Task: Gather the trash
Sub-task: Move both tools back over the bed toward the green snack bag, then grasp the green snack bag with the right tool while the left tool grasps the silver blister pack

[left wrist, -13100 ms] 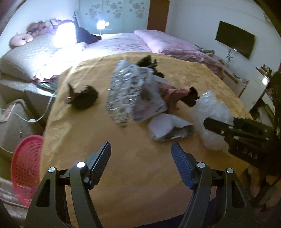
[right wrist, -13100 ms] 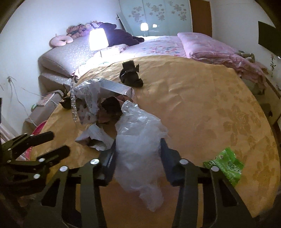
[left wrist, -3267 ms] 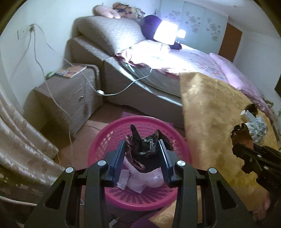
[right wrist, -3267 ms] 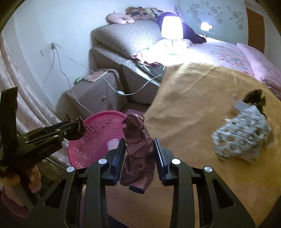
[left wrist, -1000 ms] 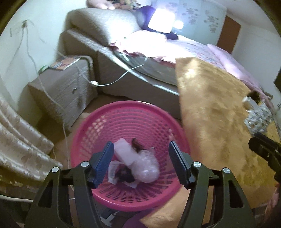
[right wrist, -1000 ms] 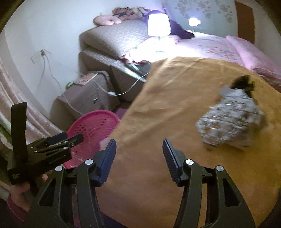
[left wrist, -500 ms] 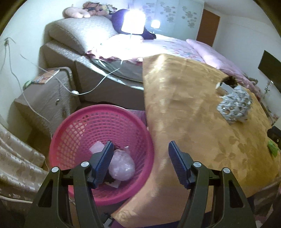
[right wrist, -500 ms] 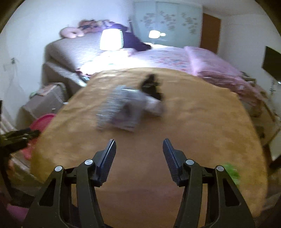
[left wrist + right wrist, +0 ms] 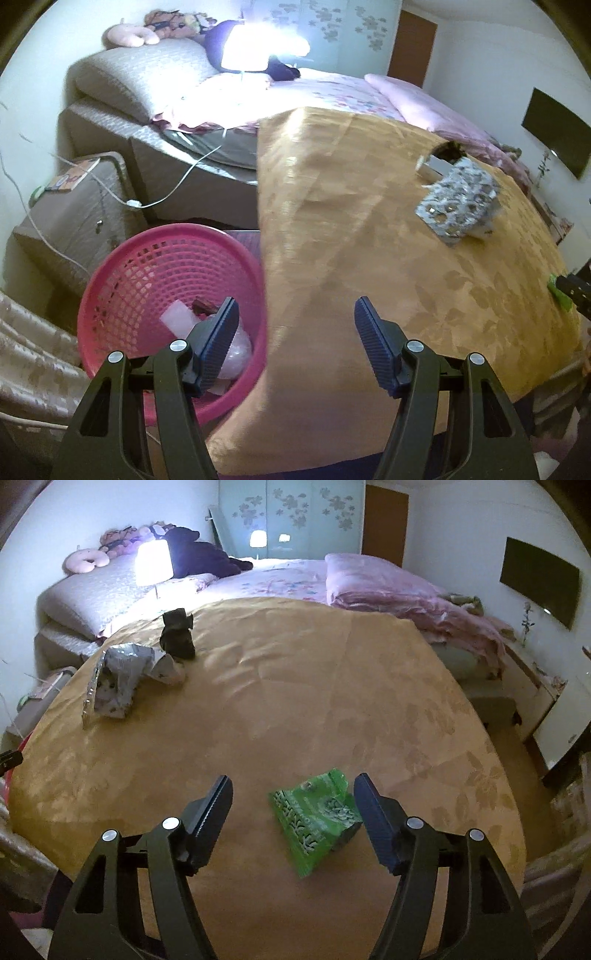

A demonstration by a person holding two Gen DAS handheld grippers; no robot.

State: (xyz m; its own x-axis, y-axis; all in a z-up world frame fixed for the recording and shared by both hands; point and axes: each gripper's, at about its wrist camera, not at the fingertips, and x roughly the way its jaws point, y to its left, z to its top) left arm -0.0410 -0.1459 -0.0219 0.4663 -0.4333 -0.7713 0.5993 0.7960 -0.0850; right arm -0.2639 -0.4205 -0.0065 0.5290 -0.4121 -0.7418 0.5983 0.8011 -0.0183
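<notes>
A green wrapper is lying flat on the gold tablecloth, just ahead of my right gripper and closer to its right finger. I am holding that gripper spread wide and empty. Farther ahead to its left, a silver patterned wrapper and a dark crumpled scrap are sitting near the table's far edge. I am holding my left gripper open too, gripping nothing, over the table's edge. The pink basket is standing below its left finger, holding discarded scraps.
</notes>
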